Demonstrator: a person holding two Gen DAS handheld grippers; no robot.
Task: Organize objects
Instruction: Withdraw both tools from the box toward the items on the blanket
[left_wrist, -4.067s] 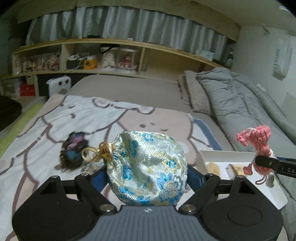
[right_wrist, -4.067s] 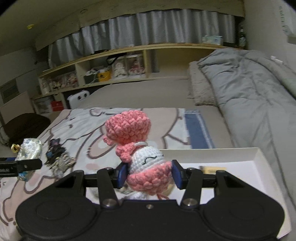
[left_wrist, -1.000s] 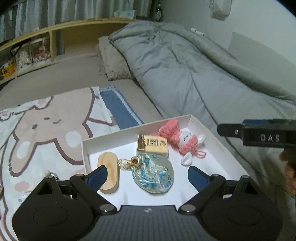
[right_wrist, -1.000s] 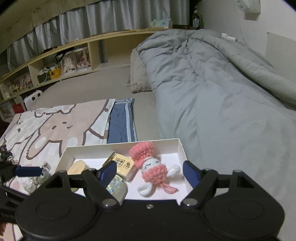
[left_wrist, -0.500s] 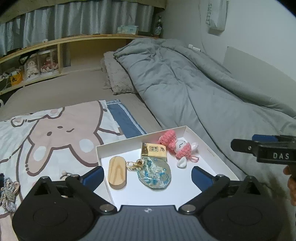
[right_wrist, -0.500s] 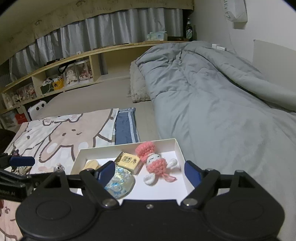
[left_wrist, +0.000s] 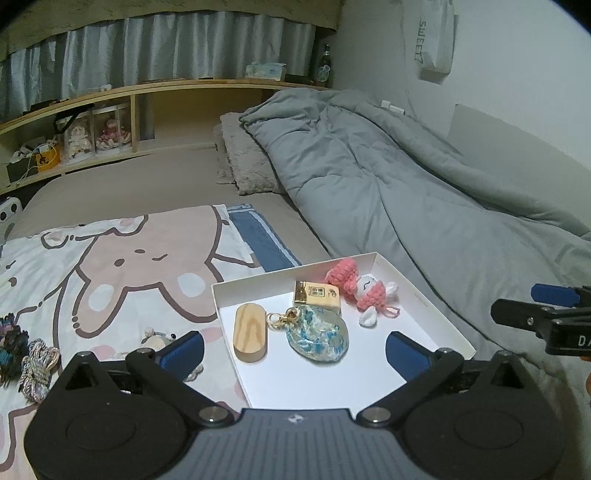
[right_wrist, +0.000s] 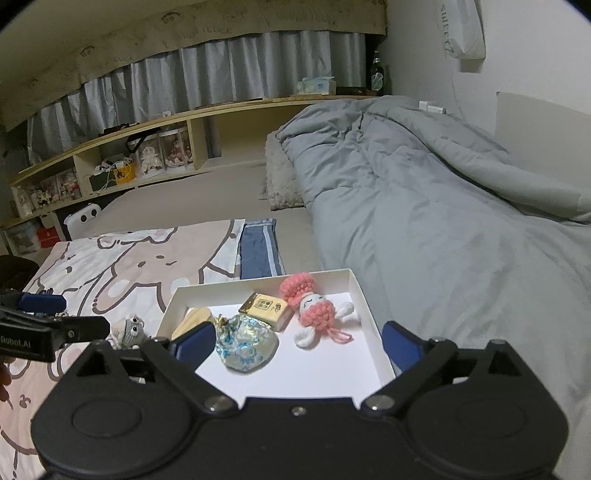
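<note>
Left hand-held gripper (left_wrist: 295, 347) gapes wide, empty, above the white tray (left_wrist: 436, 314); right hand-held gripper (right_wrist: 299, 343) likewise.

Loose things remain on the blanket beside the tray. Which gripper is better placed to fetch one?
Left gripper: jaws open and empty, the small grey plush and braided cords lie on its side; the right gripper hangs over the white tray.

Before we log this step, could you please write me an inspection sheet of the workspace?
Surface: bed with cartoon blanket; white tray on it.
Job's things: in the tray, wooden block, brocade pouch, gold box, pink crochet doll.
Clutter: yarn bundles and small grey toy on the blanket, outside the tray.
Grippers: left tongs open, empty; right tongs open, empty.
Cables: nothing seen near the tray.
Surroundings: grey duvet, wooden shelf.
</note>
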